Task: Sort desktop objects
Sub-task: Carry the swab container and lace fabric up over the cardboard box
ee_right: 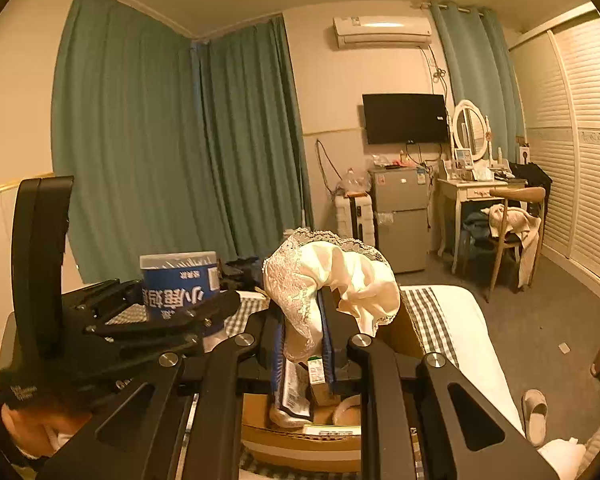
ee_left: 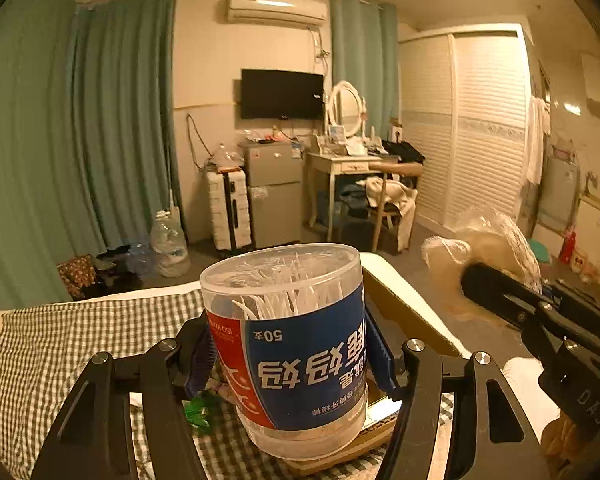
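Clear plastic with a blue and red label: that is the floss pick jar [ee_left: 288, 344], held upside down between the fingers [ee_left: 198, 360] of the left gripper [ee_left: 290, 364], which are closed on its two sides. The print reads inverted, so the lid end points down and the white picks have settled against what is now the top. The jar hangs above a checked cloth [ee_left: 60, 344] spread over the bed, with a cardboard box [ee_left: 404, 308] just behind and under it. My guess is that the jar is lifted clear so it can be carried to the box.

The right gripper [ee_right: 304, 336] is clamped on a cream lace-trimmed fabric piece [ee_right: 332, 280], probably a cap or a garment; I cannot tell which. Its blue-padded fingers [ee_right: 278, 344] pinch a narrow fold, and the loose remainder balloons above them. From the right wrist view the fabric hangs directly over the open cardboard box, where packets [ee_right: 296, 392] already lie, so this looks like a drop into the box, not yet released.

Both grippers are aloft side by side, the left one just to the left of the right. Soft fabric pinched by one fold may slip or snag on the pads when let go.
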{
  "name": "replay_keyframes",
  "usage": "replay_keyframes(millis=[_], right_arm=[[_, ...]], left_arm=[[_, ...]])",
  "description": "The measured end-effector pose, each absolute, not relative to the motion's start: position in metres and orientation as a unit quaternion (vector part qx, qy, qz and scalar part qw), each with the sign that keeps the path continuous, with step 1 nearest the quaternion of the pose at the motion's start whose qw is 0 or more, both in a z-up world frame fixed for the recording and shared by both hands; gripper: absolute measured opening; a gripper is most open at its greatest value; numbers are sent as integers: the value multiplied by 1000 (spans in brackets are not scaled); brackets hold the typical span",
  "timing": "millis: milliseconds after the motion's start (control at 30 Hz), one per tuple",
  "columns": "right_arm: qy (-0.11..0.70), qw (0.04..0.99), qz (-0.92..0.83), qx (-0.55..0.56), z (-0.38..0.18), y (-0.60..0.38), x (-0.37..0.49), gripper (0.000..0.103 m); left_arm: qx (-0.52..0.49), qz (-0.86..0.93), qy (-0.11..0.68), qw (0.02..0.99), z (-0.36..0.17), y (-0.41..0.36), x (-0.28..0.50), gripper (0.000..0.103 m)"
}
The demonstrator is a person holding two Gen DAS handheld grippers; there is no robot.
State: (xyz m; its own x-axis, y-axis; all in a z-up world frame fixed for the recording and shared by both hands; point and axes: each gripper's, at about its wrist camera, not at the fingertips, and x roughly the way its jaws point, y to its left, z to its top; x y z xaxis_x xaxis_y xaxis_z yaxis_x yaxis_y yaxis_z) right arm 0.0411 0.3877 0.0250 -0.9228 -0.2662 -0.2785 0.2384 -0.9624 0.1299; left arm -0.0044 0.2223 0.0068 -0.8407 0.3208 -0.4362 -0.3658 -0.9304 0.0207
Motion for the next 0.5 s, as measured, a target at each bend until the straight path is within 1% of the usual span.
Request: replay_keyframes(millis=[233, 500], right_arm=[[-46, 120, -974, 187, 4, 389, 13, 16], [-45, 108, -961, 252, -36, 392, -16, 16]], left_arm=[[-254, 949, 42, 183, -20, 237, -39, 65], [-313, 926, 45, 206, -62, 250, -66, 65]])
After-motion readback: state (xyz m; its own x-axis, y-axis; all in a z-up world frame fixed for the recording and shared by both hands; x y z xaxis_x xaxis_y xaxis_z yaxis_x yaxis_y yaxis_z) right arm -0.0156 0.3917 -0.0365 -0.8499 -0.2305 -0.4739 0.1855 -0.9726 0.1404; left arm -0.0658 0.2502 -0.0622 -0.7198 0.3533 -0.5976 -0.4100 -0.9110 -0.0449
